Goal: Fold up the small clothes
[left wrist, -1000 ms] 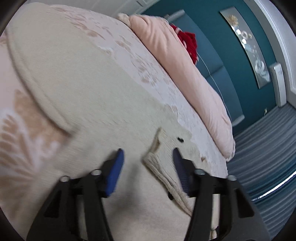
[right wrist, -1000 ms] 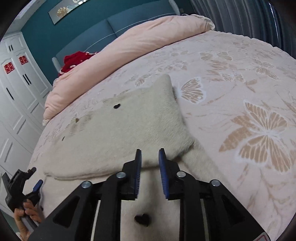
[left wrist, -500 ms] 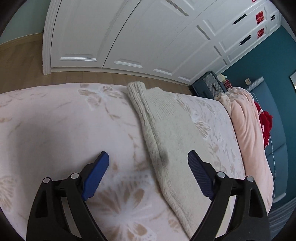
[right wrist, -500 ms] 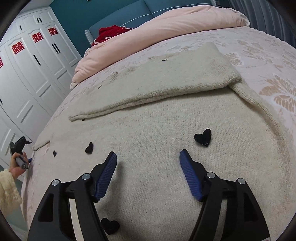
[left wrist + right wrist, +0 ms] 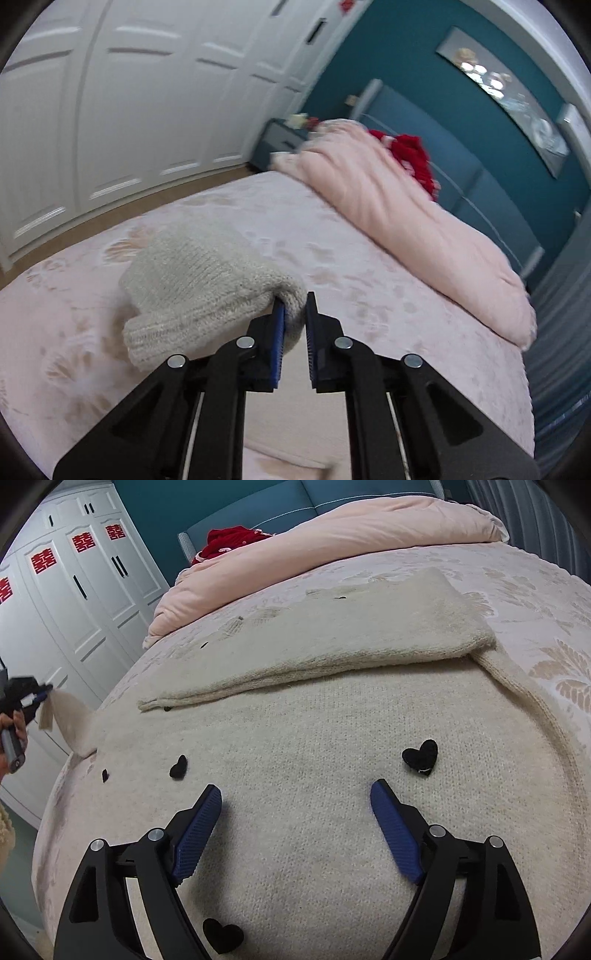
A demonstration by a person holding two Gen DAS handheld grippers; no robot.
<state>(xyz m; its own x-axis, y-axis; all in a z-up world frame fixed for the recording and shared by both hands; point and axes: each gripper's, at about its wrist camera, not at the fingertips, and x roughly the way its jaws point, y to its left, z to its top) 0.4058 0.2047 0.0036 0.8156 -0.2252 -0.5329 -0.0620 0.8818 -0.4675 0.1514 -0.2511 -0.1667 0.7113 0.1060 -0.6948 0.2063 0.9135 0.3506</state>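
Crosswise, cream sweater (image 5: 314, 812) lying flat, sleeve (image 5: 207, 291) pinched by left hand-held gripper (image 5: 294, 328)

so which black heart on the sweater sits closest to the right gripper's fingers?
The large black heart, just above the right-hand blue finger of the right gripper. The other hearts sit farther off.

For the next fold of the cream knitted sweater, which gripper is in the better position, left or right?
Left. The left gripper is shut on the cuff of the cream knitted sweater and holds that sleeve lifted, ready to carry across. The right gripper hovers open above the sweater body, gripping nothing.
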